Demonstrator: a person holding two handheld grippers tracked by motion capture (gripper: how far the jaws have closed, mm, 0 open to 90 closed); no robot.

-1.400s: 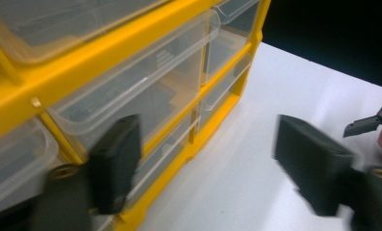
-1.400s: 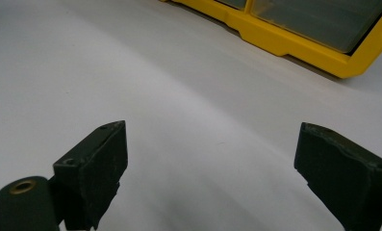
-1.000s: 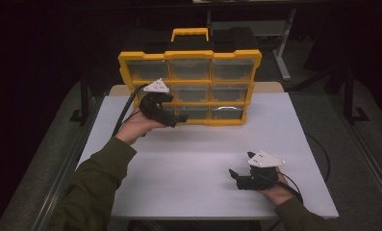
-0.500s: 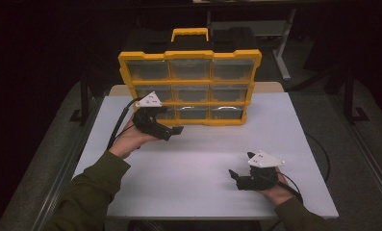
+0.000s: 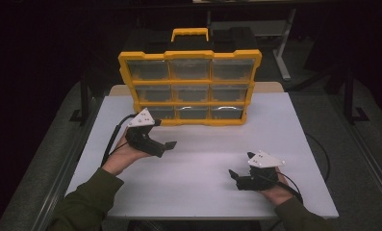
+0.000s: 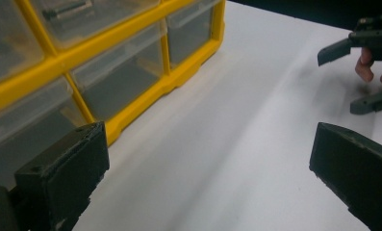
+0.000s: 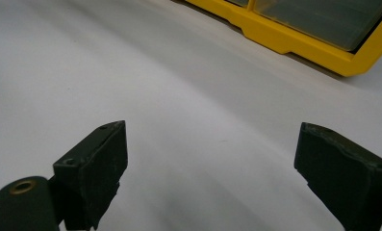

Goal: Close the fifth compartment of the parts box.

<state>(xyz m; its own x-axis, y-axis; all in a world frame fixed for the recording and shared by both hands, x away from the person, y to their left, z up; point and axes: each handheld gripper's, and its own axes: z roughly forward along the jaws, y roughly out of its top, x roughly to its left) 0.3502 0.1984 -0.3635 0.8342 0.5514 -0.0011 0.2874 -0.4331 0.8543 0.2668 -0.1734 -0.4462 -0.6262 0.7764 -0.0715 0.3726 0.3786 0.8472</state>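
Observation:
A yellow organizer (image 5: pixel 191 54) with clear drawers in three rows and a top handle stands upright at the back of the white table (image 5: pixel 198 197). My left gripper (image 5: pixel 165 147) hovers in front of its lower left corner, a short way off, jaws wide apart and pointing right with nothing between them. In the left gripper view the organizer (image 6: pixel 179 74) is at the left beyond my left gripper (image 6: pixel 212 173). My right gripper (image 5: pixel 240 166) rests near the front right of the table, open and empty. Bare table (image 7: pixel 179 96) lies ahead of it, and the organizer's base (image 7: pixel 294 38) is far off.
Dark floor and metal frame legs surround the table. A black case sits behind the organizer. Cables trail from both grippers across the table. The other gripper (image 6: pixel 362 43), held by a hand, appears at the top right of the left gripper view.
My left gripper has drawn back from the organizer's bottom row of drawers toward the near side of the table, still open. The right gripper has not moved.

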